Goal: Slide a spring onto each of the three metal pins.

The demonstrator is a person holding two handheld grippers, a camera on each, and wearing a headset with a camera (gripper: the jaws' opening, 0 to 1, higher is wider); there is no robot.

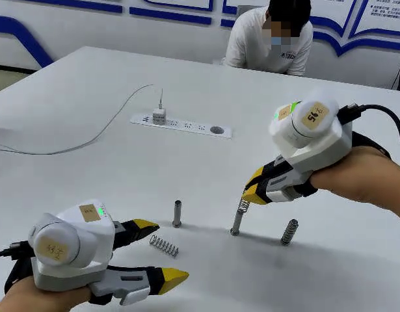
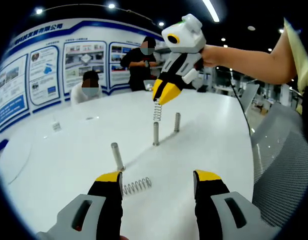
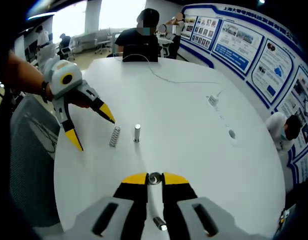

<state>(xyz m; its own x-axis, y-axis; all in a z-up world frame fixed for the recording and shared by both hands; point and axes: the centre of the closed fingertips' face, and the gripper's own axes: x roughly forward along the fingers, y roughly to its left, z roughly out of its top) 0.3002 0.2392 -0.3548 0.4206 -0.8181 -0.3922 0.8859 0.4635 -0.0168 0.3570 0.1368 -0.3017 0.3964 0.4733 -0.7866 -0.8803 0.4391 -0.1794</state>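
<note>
Three metal pins stand on the white table (image 1: 89,162). The left pin (image 1: 177,214) (image 2: 116,156) (image 3: 136,133) is bare. My right gripper (image 1: 255,192) (image 3: 155,179) is shut on a spring (image 1: 243,206) (image 2: 157,110) whose lower end sits over the top of the middle pin (image 1: 237,223) (image 2: 156,134). The right pin (image 1: 289,231) (image 2: 177,122) carries a spring. A loose spring (image 1: 164,245) (image 2: 137,186) (image 3: 114,136) lies flat on the table, just ahead of my open left gripper (image 1: 162,252) (image 2: 158,177), which holds nothing.
A white power strip (image 1: 180,124) with a plugged-in charger (image 1: 159,116) and a thin cable (image 1: 89,140) lies further back on the table. A person (image 1: 271,39) sits at the far edge. The table's near edge runs close to my left hand.
</note>
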